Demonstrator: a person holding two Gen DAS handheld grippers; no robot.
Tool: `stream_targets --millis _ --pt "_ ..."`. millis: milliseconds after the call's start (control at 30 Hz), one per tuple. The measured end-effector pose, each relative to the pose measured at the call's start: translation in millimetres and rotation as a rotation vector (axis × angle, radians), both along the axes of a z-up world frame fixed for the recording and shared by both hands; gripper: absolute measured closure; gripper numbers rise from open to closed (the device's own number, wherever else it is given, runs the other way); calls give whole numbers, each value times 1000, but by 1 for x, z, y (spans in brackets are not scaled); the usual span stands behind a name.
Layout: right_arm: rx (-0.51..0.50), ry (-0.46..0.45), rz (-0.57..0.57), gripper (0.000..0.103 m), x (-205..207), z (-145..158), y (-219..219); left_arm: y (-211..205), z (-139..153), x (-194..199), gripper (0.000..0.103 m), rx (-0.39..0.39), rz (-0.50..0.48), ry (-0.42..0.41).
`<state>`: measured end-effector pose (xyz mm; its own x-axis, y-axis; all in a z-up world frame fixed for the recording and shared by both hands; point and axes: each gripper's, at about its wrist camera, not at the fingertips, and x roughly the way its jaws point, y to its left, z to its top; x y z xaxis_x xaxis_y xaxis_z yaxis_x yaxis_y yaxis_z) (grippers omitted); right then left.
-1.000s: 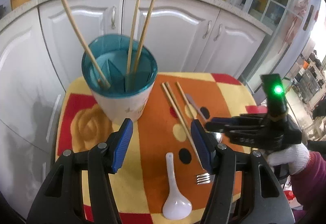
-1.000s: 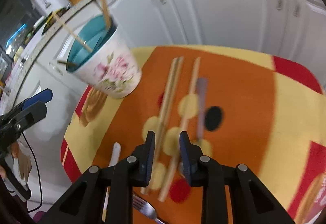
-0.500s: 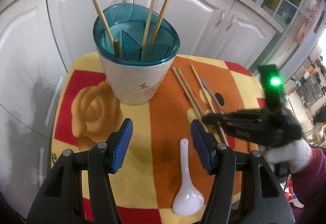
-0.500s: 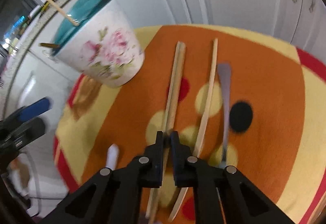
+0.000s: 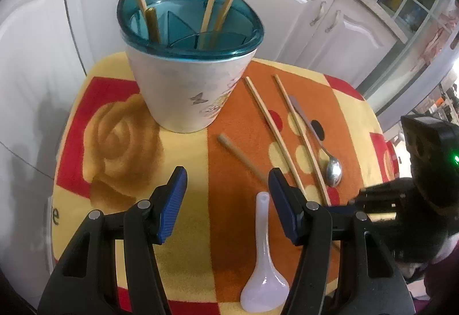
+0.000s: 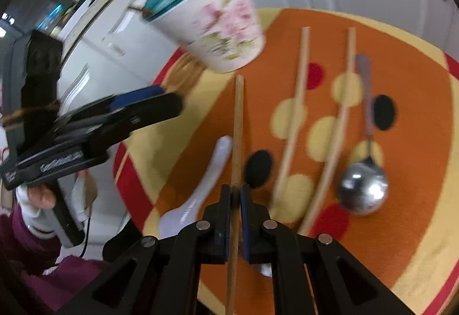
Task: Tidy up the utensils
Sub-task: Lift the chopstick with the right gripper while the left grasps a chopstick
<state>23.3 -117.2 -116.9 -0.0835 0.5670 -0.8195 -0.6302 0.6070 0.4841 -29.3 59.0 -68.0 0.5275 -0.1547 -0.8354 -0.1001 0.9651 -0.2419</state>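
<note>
My right gripper [image 6: 235, 194] is shut on a wooden chopstick [image 6: 237, 128], lifted off the cloth and pointing toward the floral utensil cup [image 6: 221, 28]. That chopstick [image 5: 241, 155] also shows in the left wrist view, its far tip near the cup [image 5: 186, 91]. The cup has a teal divided insert [image 5: 183, 25] with several chopsticks standing in it. My left gripper [image 5: 226, 200] hangs open over the cloth in front of the cup, nothing between its fingers. Two chopsticks [image 5: 272, 131], a metal spoon [image 5: 332, 171] and a white ceramic spoon [image 5: 264, 272] lie on the cloth.
A small round table under a red, yellow and orange cloth [image 5: 109, 143] carries everything. White cabinet doors [image 5: 287, 13] stand close behind it. The right gripper's body [image 5: 430, 186] sits at the table's right edge. A gloved hand [image 6: 37, 200] holds the left gripper.
My right gripper closed on one of the paired chopsticks and swung it left, off the cloth toward the cup. My left gripper sank lower toward the cup, still open.
</note>
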Motion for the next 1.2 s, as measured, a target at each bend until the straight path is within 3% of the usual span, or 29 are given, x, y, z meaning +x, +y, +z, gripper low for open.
stream_targets --millis 200,300,467,633,767,933,1000,1067,1133,1200 --pt "8 25 30 97 -8 -5 12 7 -11 2 45 -9 27 34" --pt "31 5 -17 97 5 6 1 12 -16 6 45 -28 41 54" --pt "1 -89 -183 97 55 21 -20 18 -29 16 45 -104 84 86" --pt "-62 -149 -297 97 109 13 -17 17 -37 27 45 -160 117 106" --pt "-109 -124 -327 97 147 -2 -8 14 -36 36 45 -170 141 98" --pt "-141 -119 -306 97 166 -13 11 10 -43 44 46 -165 170 110" --pt "-133 -138 -300 97 169 -15 14 8 -43 46 53 -140 180 98" --pt "-137 -146 -289 97 172 -16 17 2 -44 50 67 -118 182 97" --pt "-128 -149 -284 97 175 -16 17 3 -47 52 89 -108 182 98" --pt "-99 -153 -287 97 174 -9 14 4 -48 51 93 -136 158 93"
